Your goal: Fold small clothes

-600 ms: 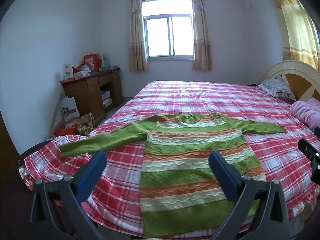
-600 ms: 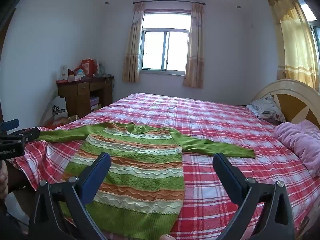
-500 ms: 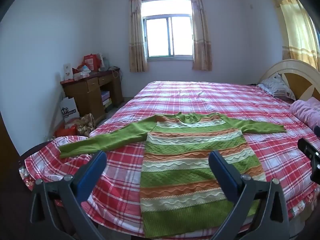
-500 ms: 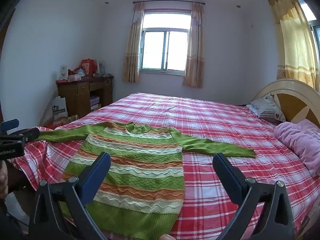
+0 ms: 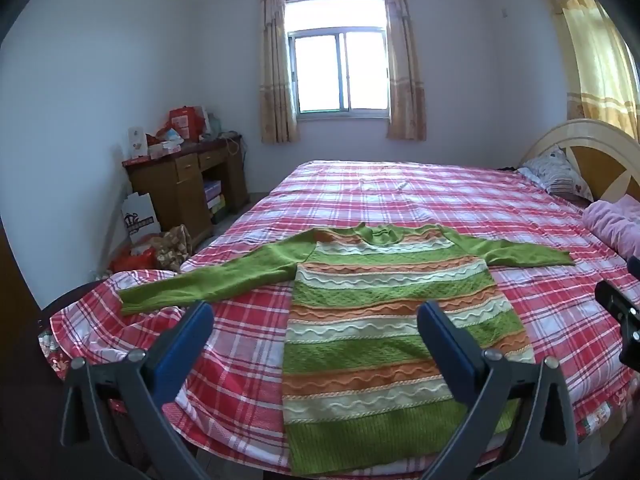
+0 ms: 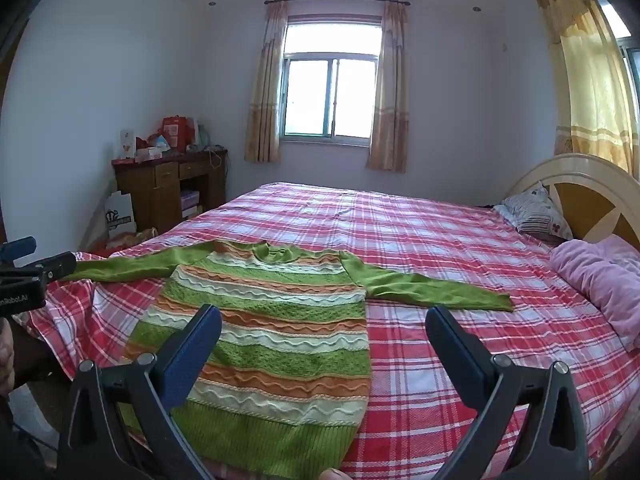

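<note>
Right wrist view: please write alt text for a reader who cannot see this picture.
A green, orange and cream striped sweater lies flat, sleeves spread, on a red plaid bed. The open right gripper hovers before it, holding nothing. Behind stand a curtained window and a wooden desk.

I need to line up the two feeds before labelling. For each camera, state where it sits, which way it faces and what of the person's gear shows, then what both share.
Left wrist view: on the left gripper, jaws open, facing the window across the red plaid bed; the right gripper peeks in at the right edge.
Right wrist view: on the right gripper, jaws open, facing likewise; the left gripper shows at the left edge.
Shared: the green, orange and cream striped knit sweater spread flat, unfolded.
</note>
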`<action>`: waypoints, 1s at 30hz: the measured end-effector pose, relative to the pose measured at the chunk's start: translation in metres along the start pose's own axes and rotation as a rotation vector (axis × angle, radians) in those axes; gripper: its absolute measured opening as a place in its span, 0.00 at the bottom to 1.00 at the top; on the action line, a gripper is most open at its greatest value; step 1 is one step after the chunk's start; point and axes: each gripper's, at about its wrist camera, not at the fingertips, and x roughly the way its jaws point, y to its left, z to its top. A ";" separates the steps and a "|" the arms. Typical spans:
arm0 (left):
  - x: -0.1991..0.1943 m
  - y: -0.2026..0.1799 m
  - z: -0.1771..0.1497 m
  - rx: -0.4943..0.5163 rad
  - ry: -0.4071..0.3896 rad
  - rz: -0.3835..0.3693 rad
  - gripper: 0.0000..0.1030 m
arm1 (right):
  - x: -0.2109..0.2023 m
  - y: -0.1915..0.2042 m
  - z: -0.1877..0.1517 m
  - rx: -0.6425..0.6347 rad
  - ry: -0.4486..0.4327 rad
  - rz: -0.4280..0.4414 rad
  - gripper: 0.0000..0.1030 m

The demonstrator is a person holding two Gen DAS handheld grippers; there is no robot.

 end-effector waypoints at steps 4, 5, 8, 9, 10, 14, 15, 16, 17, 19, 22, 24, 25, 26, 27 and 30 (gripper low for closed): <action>0.000 0.000 0.001 0.002 0.003 0.001 1.00 | 0.005 0.000 -0.003 0.000 0.006 0.000 0.99; 0.000 0.000 0.001 0.003 0.003 0.003 1.00 | 0.005 0.000 -0.003 0.000 0.008 0.000 0.99; 0.000 0.000 0.000 0.004 0.003 0.003 1.00 | 0.007 0.001 -0.004 0.000 0.012 0.000 0.99; 0.000 0.000 0.000 0.004 0.003 0.003 1.00 | 0.007 0.001 -0.004 0.000 0.013 0.000 0.99; 0.000 0.000 0.000 0.003 0.004 0.002 1.00 | 0.007 0.001 -0.005 0.001 0.015 0.000 0.99; 0.005 0.000 -0.002 0.006 0.010 0.002 1.00 | 0.010 0.001 -0.006 0.005 0.025 0.001 0.99; 0.005 0.000 -0.003 0.007 0.012 0.002 1.00 | 0.010 0.002 -0.006 0.005 0.027 0.001 0.99; 0.006 0.000 -0.003 0.008 0.013 0.002 1.00 | 0.011 0.001 -0.006 0.007 0.029 0.002 0.99; 0.006 0.000 -0.003 0.008 0.014 0.001 1.00 | 0.011 0.002 -0.007 0.007 0.032 0.003 0.99; 0.006 0.000 -0.004 0.008 0.015 0.002 1.00 | 0.013 0.001 -0.007 0.009 0.036 0.005 0.99; 0.007 0.001 -0.004 0.008 0.017 0.004 1.00 | 0.014 0.002 -0.008 0.008 0.040 0.005 0.99; 0.008 0.003 -0.005 0.004 0.020 0.003 1.00 | 0.014 0.002 -0.009 0.009 0.039 0.005 0.99; 0.009 0.004 -0.006 0.004 0.021 0.006 1.00 | 0.014 0.002 -0.009 0.010 0.040 0.005 0.99; 0.009 0.004 -0.006 0.003 0.022 0.006 1.00 | 0.015 0.002 -0.009 0.010 0.042 0.005 0.99; 0.010 0.004 -0.006 0.003 0.024 0.006 1.00 | 0.015 0.002 -0.010 0.010 0.043 0.005 0.99; 0.011 0.005 -0.005 0.004 0.027 0.005 1.00 | 0.017 0.003 -0.011 0.011 0.048 0.005 0.99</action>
